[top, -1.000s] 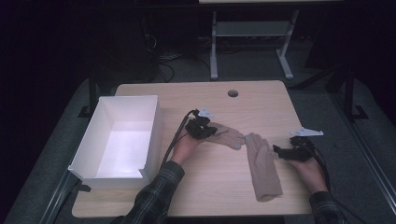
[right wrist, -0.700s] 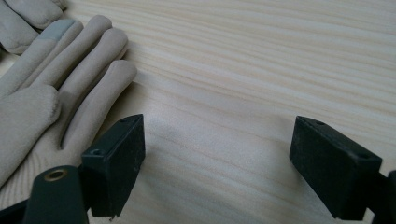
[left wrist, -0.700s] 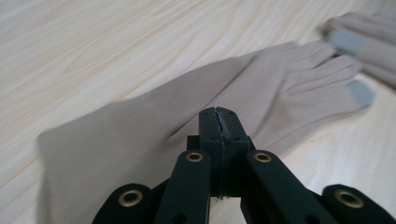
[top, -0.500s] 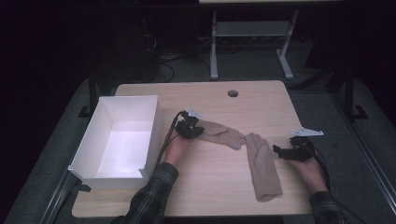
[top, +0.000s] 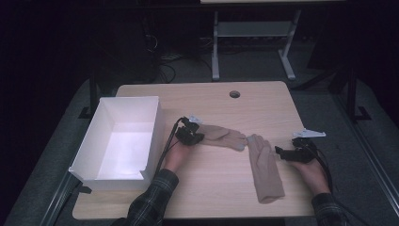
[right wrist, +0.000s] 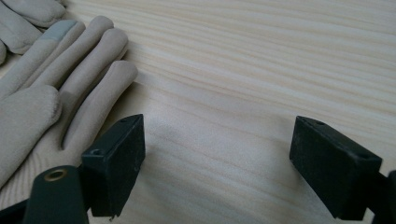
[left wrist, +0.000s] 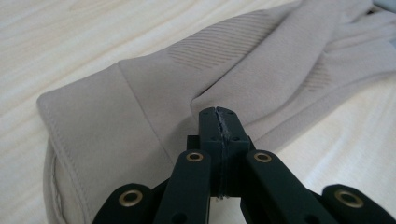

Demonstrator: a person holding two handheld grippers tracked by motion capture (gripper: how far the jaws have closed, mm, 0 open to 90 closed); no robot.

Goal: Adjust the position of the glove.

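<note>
Two beige gloves lie on the wooden table [top: 211, 193]. The left glove [top: 222, 135] lies crosswise, its fingertips touching those of the right glove [top: 264, 168], which lies lengthwise. My left gripper [top: 195, 137] is at the left glove's cuff end. In the left gripper view its jaws [left wrist: 219, 116] are shut on a raised fold of that glove [left wrist: 140, 102]. My right gripper [top: 280, 151] rests just right of the right glove, open. In the right gripper view the jaws [right wrist: 217, 149] stand wide over bare wood, with the glove's fingers [right wrist: 70, 70] beside the left jaw.
An open white box [top: 104, 120] stands at the table's left side, close to my left hand. A cable hole [top: 234, 94] sits near the far edge. A metal stand [top: 249, 33] is on the dark floor beyond the table.
My left gripper has slid left and a little nearer, toward the box, dragging the left glove with it. The right gripper and right glove have stayed put.
</note>
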